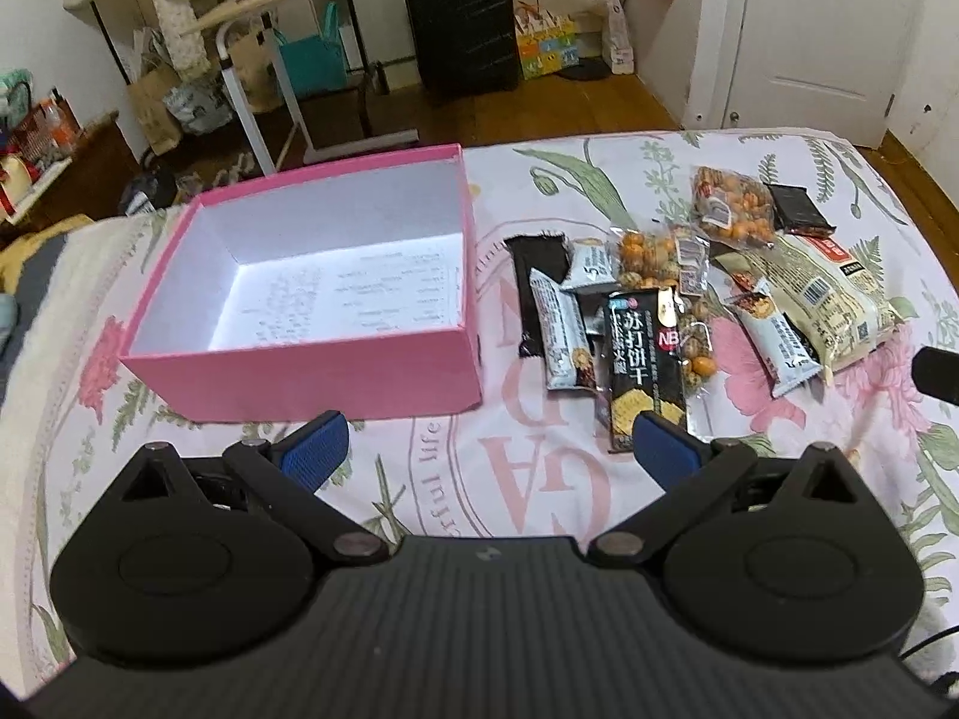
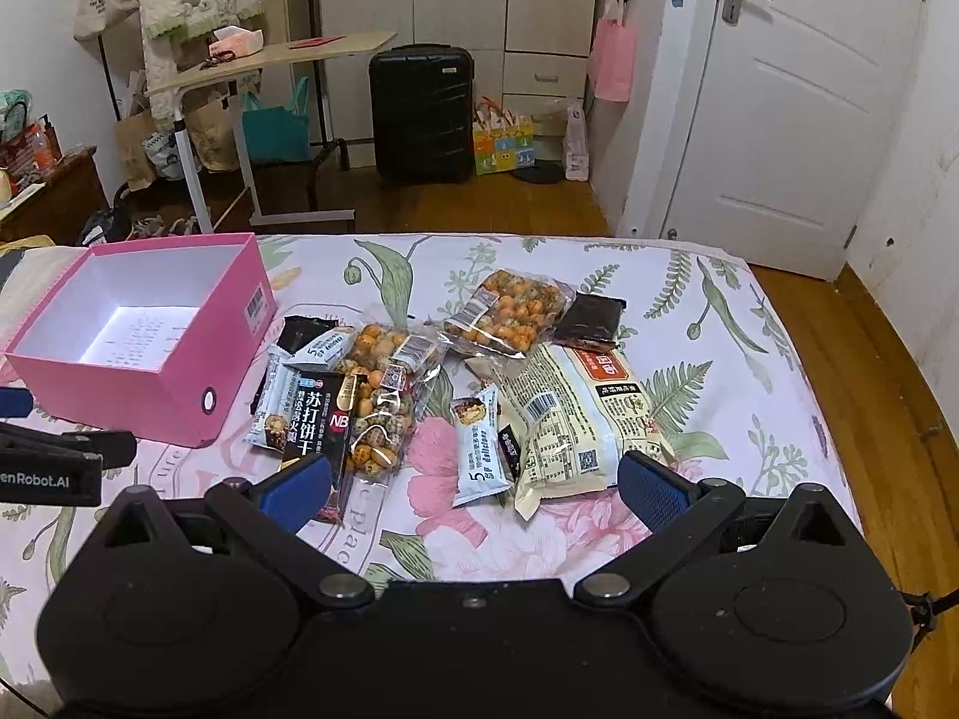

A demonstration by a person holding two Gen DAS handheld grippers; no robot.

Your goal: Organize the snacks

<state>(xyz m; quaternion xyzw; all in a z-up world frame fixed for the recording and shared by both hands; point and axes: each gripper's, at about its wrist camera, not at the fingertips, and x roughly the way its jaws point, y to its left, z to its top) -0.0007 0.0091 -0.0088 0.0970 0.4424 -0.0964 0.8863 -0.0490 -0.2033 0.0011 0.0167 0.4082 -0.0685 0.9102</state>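
Spread fingers (image 1: 317, 440) before pink box (image 1: 299, 377)

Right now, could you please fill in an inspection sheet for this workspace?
Surface: floral bedsheet, fairly flat.
Job's things: pink box, open, holding no snacks; snack packets lie loose beside it, among them a black cracker pack, two clear bags of coated nuts, a large beige bag.
Clutter: nothing seen on the bed besides these.
Grippers: left gripper open, holding nothing; right gripper open, holding nothing, over the packets.
Cables: a thin dark one at the left-wrist view's lower right edge.
Surroundings: black suitcase, side table, white door.
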